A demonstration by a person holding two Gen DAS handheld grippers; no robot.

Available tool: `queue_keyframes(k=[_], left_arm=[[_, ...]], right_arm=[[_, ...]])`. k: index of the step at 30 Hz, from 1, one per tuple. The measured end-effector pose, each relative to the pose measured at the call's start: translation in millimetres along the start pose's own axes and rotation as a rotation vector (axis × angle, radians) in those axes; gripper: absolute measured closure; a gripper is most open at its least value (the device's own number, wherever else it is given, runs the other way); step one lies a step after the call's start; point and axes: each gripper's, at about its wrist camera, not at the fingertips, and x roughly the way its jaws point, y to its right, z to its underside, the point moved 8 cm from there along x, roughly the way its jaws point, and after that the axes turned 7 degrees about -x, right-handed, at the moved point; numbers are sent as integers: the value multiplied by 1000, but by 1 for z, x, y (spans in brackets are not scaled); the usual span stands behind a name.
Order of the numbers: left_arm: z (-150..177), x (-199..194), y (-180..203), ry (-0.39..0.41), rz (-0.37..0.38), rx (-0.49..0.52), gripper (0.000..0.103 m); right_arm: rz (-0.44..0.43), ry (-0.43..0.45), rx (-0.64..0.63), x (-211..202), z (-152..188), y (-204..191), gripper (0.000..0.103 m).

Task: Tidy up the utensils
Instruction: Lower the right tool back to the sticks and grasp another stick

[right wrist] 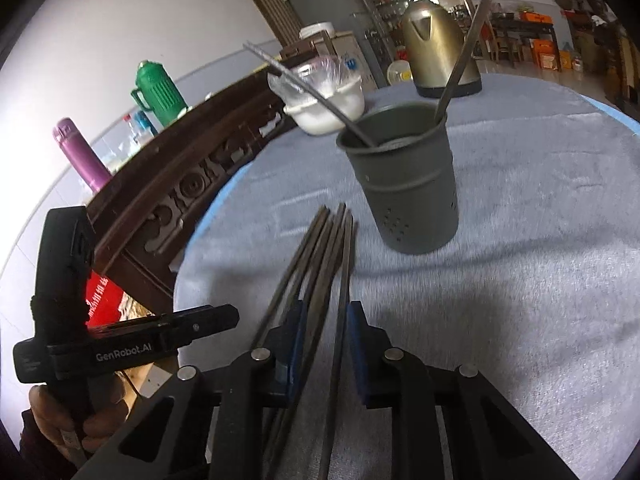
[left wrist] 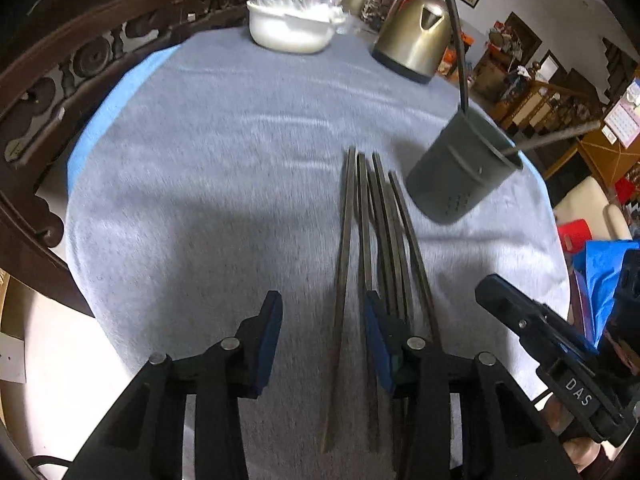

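Two handheld grippers close in on a bundle of chopsticks (left wrist: 372,280) lying on a table (left wrist: 200,200) draped in grey cloth.

The dark chopsticks lie side by side near the middle of the table, tips toward a grey holder (right wrist: 404,184) that stands just beyond them (two more sticks already lean inside it). The left gripper (left wrist: 322,344) is partly open, one chopstick running between its blue pads and the rest lying at the right-hand pad; no squeeze is visible. The right gripper (right wrist: 324,344) stands narrow, with several chopsticks passing between its pads; whether they actually press cannot be told. At the far edge sit a white lidded pot (left wrist: 294,26) and a metal kettle (left wrist: 416,36).
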Motion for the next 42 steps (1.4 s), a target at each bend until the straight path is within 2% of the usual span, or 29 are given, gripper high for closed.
queue_keyframes(k=[7,9,15,21,25,28,36,42], left_arm=[[9,12,3,-40,-12,18,77],[11,15,3,-50,-17,16,85],[17,23,8,-72,-1,4,92],[18,26,8,-85,7,-17,96],[16,27,1,-85,6,-44,96],[15,24,-2,-82,9,-51,96],[20,19,-12,-95,0,-57,96],[16,13,-10,-92,16,-43,96]], right_arm=[[14,-85,2,19,18,0,86],[30,-101,-1,24,21,1,88],[38,-135,14,30,28,9,96],[60,-152,18,33,29,13,98],[9,-150,76,30,29,16,98],[2,-116,69,25,20,12,97],[-15,-201,56,40,28,5,96],[8,-185,14,41,28,4,96]])
